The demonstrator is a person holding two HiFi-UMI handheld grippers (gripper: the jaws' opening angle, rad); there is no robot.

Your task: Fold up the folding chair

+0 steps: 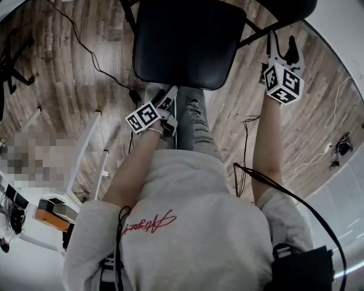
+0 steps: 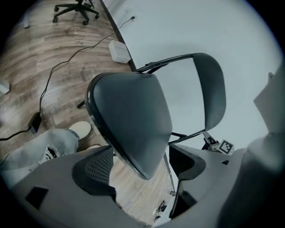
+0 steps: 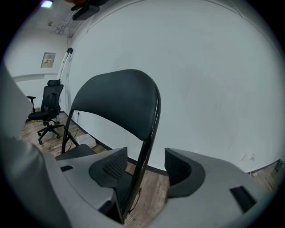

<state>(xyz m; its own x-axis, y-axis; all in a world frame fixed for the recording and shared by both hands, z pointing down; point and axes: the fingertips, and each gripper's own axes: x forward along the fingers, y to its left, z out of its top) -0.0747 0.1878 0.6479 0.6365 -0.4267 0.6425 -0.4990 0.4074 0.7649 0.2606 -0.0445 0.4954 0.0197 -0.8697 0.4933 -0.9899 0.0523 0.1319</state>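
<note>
The black folding chair stands unfolded in front of me on the wood floor. In the head view its seat (image 1: 187, 42) is at top centre and its backrest (image 1: 287, 8) at top right. My left gripper (image 1: 166, 104) is at the seat's near edge. In the left gripper view the seat (image 2: 133, 120) tilts down between the open jaws, and neither pad (image 2: 95, 167) presses on it. My right gripper (image 1: 283, 50) is at the backrest's side. In the right gripper view the backrest (image 3: 120, 102) rises ahead. Its frame tube (image 3: 143, 164) runs down between the open jaws, close to the left pad (image 3: 111, 169).
Black cables (image 1: 85, 51) trail over the floor left of the chair. An office chair (image 3: 44, 111) stands further along the white wall (image 3: 209, 80), near a white box (image 2: 119, 50). My jeans leg and shoe (image 2: 78, 130) are beside the seat. A white frame (image 1: 85, 153) lies at my left.
</note>
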